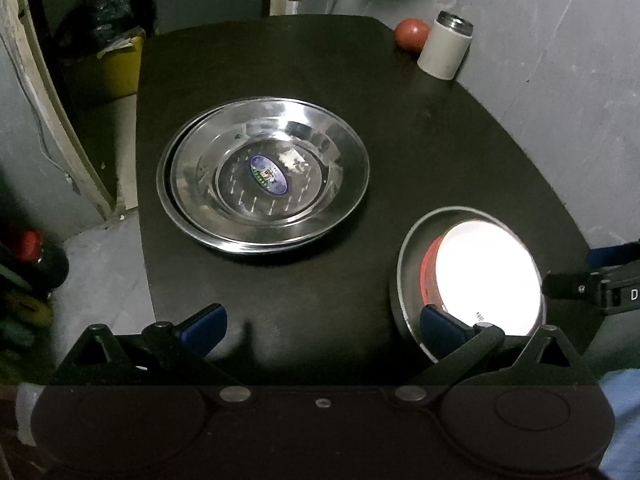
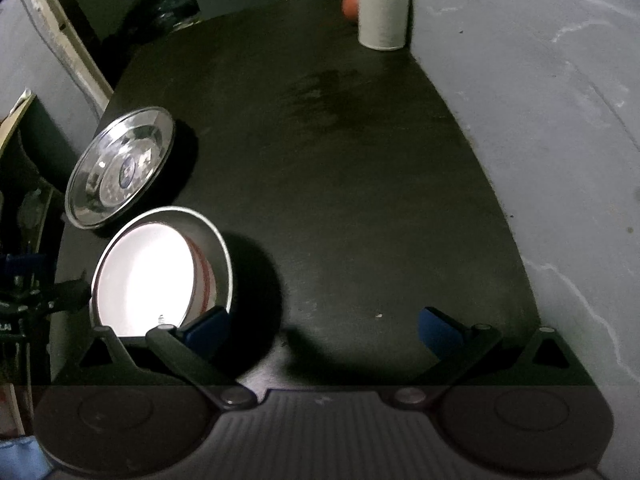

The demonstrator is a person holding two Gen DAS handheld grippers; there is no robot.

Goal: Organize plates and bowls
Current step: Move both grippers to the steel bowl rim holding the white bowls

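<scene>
Two steel plates [image 1: 264, 172] are stacked on the dark table [image 1: 360, 80]; the top one has a blue sticker in its centre. They also show in the right wrist view [image 2: 120, 168] at left. A white bowl with a red band [image 1: 486, 276] sits inside a steel bowl [image 1: 408, 272] at the table's right front; both show in the right wrist view [image 2: 148, 276]. My left gripper [image 1: 320, 324] is open, its right finger by the steel bowl's near rim. My right gripper [image 2: 324, 328] is open, its left finger by the same bowl's rim.
A white cylindrical container with a metal top [image 1: 444, 46] and a red ball [image 1: 412, 34] stand at the table's far right corner by the grey wall. A yellow bin [image 1: 120, 68] is off the table's left edge.
</scene>
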